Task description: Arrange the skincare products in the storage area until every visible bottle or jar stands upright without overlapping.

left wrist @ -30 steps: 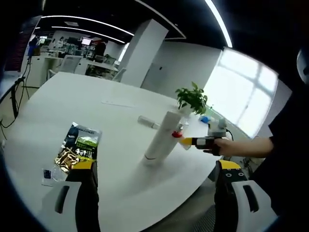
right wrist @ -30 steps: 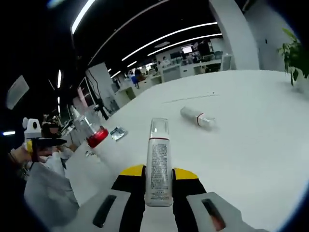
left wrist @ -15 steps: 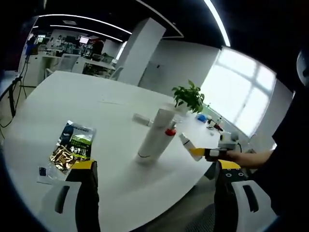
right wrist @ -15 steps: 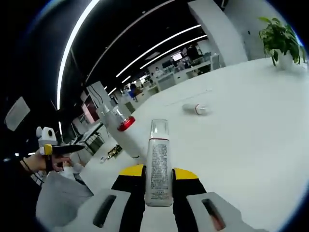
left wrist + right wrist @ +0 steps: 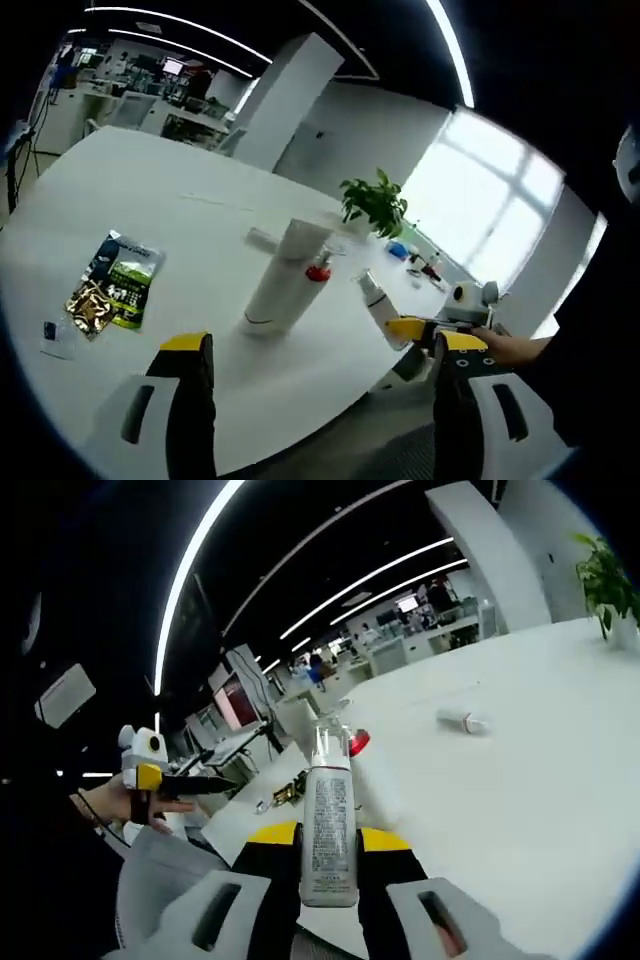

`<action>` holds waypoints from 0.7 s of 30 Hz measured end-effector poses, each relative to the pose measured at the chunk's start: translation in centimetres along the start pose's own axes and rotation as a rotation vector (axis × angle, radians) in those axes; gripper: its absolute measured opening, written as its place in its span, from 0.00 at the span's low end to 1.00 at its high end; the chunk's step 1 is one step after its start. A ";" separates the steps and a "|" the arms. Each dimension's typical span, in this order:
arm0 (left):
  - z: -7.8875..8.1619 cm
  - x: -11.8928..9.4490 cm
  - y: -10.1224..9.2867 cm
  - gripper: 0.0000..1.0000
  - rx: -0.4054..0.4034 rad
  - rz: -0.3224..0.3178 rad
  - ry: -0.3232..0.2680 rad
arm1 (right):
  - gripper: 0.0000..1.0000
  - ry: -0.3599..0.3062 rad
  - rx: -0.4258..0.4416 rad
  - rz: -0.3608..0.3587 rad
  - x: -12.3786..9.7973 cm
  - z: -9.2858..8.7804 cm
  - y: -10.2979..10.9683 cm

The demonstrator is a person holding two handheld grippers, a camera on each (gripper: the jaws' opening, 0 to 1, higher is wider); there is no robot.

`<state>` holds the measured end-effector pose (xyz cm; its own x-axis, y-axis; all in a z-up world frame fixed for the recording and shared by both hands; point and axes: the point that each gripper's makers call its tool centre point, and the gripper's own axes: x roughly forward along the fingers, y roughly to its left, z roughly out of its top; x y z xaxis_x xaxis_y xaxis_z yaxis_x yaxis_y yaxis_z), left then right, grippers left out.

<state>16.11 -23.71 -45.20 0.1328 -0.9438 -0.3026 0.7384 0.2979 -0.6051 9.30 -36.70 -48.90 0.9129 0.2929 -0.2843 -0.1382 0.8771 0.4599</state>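
Open-plan office space surrounds a round white surface (image 5: 200, 330). Since a second ago, the slim white bottle with a clear cap (image 5: 330, 815), clamped in the right tool (image 5: 330, 865), is lifted off the surface, at centre frame; placing upright remains. The left tool (image 5: 315, 390) is seen spread wide, empty.

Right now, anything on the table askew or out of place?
Yes. A small bottle lies on its side on the white table, not upright. A snack packet lies flat near the table edge, odd among skincare items.
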 end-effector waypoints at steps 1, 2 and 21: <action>-0.1 0.1 -0.1 0.81 0.006 0.000 0.002 | 0.12 0.009 -0.035 0.016 0.2 0.0 0.5; -0.2 0.3 -0.3 0.81 0.004 0.000 0.000 | 0.12 0.015 -0.053 0.023 0.4 0.1 0.8; 0.1 1.8 -2.7 0.57 -0.148 0.021 -0.036 | 0.12 0.060 -0.421 0.226 5.2 0.4 10.1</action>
<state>14.43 -26.18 -44.03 0.1724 -0.9409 -0.2915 0.6303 0.3328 -0.7015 12.77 -26.52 -45.39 0.8199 0.5048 -0.2702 -0.4856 0.8631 0.1389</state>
